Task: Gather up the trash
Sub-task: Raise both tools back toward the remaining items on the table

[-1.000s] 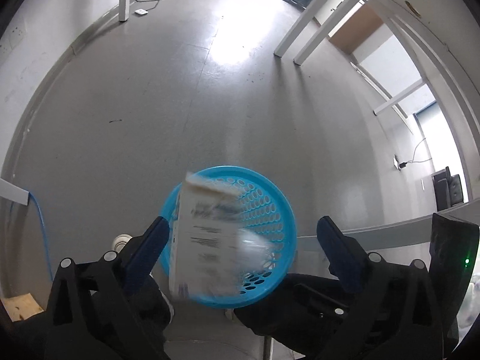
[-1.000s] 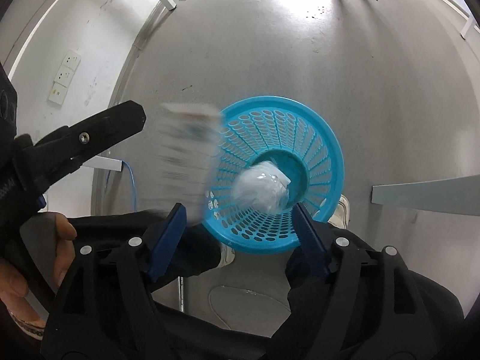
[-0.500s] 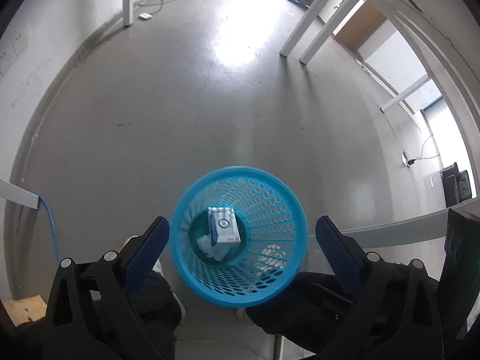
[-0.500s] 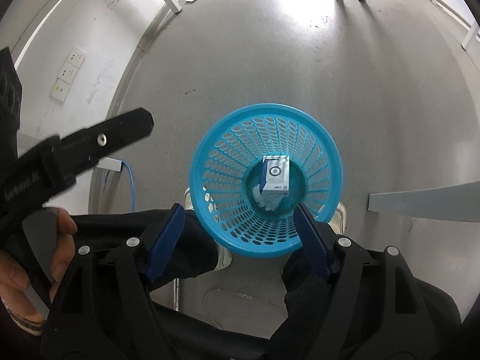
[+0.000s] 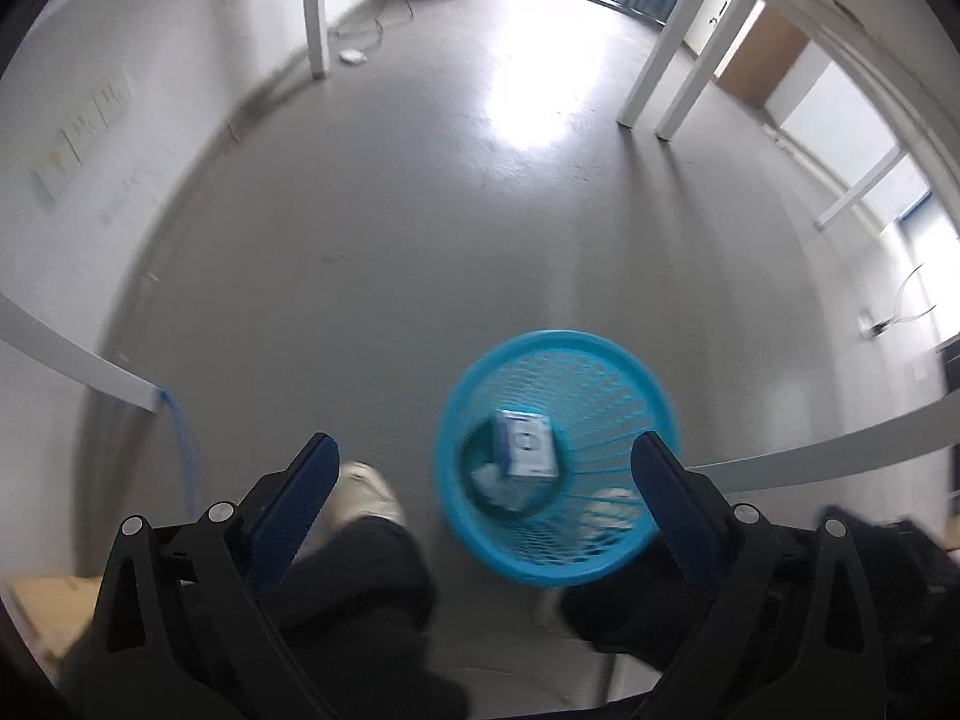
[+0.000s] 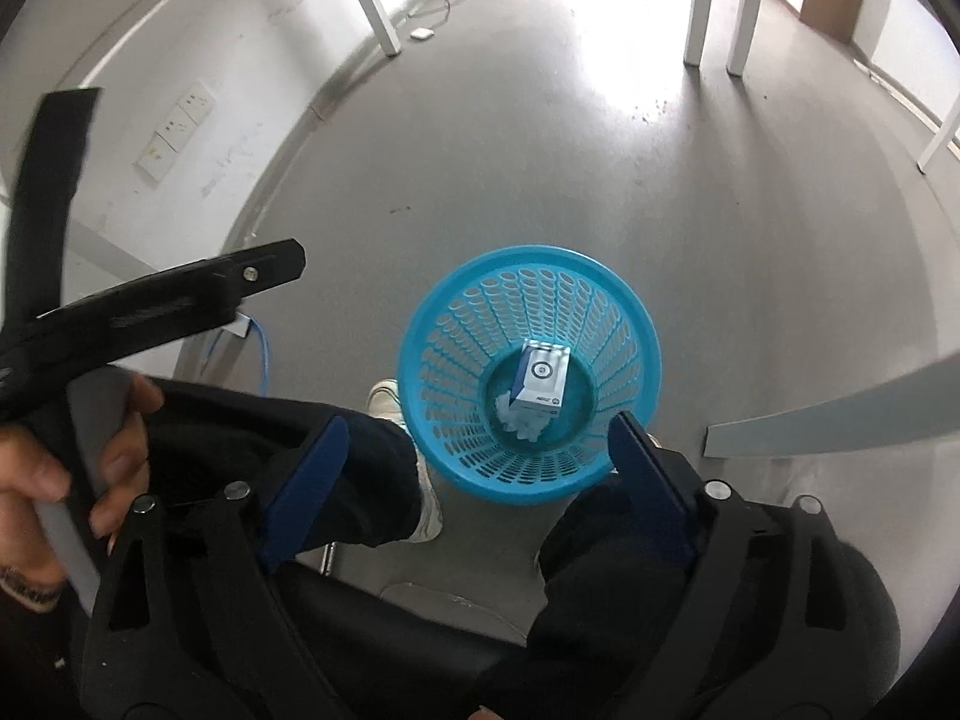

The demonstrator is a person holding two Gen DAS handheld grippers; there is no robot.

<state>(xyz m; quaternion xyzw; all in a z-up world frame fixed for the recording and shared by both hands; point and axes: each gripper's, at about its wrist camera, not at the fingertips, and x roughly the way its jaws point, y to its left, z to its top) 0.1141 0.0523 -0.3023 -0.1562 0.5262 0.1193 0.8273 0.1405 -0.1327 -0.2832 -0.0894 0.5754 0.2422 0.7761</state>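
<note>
A blue perforated waste basket (image 5: 600,360) stands on the grey floor; it also shows in the right wrist view (image 6: 456,324). Inside lies a white and blue carton (image 5: 527,443), also visible in the right wrist view (image 6: 543,384), resting on crumpled white paper (image 6: 519,427). My left gripper (image 5: 483,468) is open and empty, held above and to the left of the basket. My right gripper (image 6: 477,450) is open and empty, above the basket's near rim. The left gripper's body (image 6: 162,300) shows at the left of the right wrist view.
The person's dark trouser legs (image 6: 336,462) and light shoes (image 5: 366,492) are beside the basket. White table legs (image 5: 654,66) stand farther off. A white table edge (image 6: 840,420) runs at right. A blue cable (image 5: 180,450) and wall sockets (image 6: 174,132) are at left.
The carton fell from the left gripper into the basket and now lies on the crumpled paper. The left gripper has swung left, so the basket sits right of its centre.
</note>
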